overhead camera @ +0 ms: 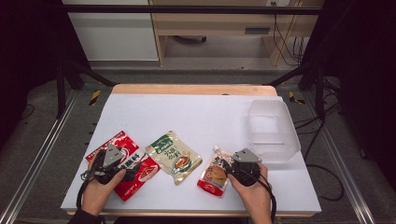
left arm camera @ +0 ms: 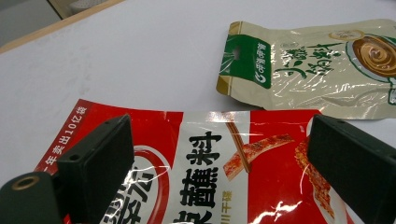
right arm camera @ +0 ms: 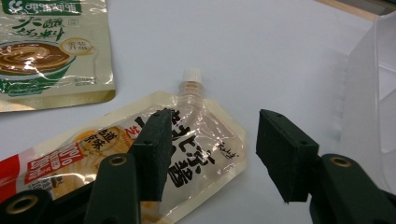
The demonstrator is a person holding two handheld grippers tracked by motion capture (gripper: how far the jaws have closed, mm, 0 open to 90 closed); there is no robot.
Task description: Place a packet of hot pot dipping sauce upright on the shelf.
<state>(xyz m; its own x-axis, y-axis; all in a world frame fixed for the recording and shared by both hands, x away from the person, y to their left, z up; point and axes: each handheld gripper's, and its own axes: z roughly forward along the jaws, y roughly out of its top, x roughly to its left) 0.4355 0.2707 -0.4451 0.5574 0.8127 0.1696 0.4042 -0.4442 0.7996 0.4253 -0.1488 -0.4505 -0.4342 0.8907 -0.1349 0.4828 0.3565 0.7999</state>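
A red seasoning pouch [overhead camera: 140, 175] lies flat at the table's front left. My left gripper [overhead camera: 114, 157] hovers just over it, a hand holding it. In the left gripper view the jaws stand wide apart and the left gripper [left arm camera: 224, 170] is open above the red pouch [left arm camera: 261, 186], with nothing pinched. A clear spout pouch [overhead camera: 214, 173] with a white cap [right arm camera: 192, 73] lies at the front right. My right gripper [overhead camera: 240, 161] sits over its right edge. The right gripper [right arm camera: 212, 140] is open, with one jaw over the spout pouch [right arm camera: 70, 154] and the other over bare table.
A green and beige sauce pouch [overhead camera: 173, 156] lies between the two other pouches, also seen as the sauce pouch [left arm camera: 317, 70] and the sauce pouch [right arm camera: 46, 51]. A clear plastic bin [overhead camera: 272, 130] stands at the right, close beside my right gripper as the bin [right arm camera: 369, 93]. The white tabletop [overhead camera: 196, 112] stretches behind.
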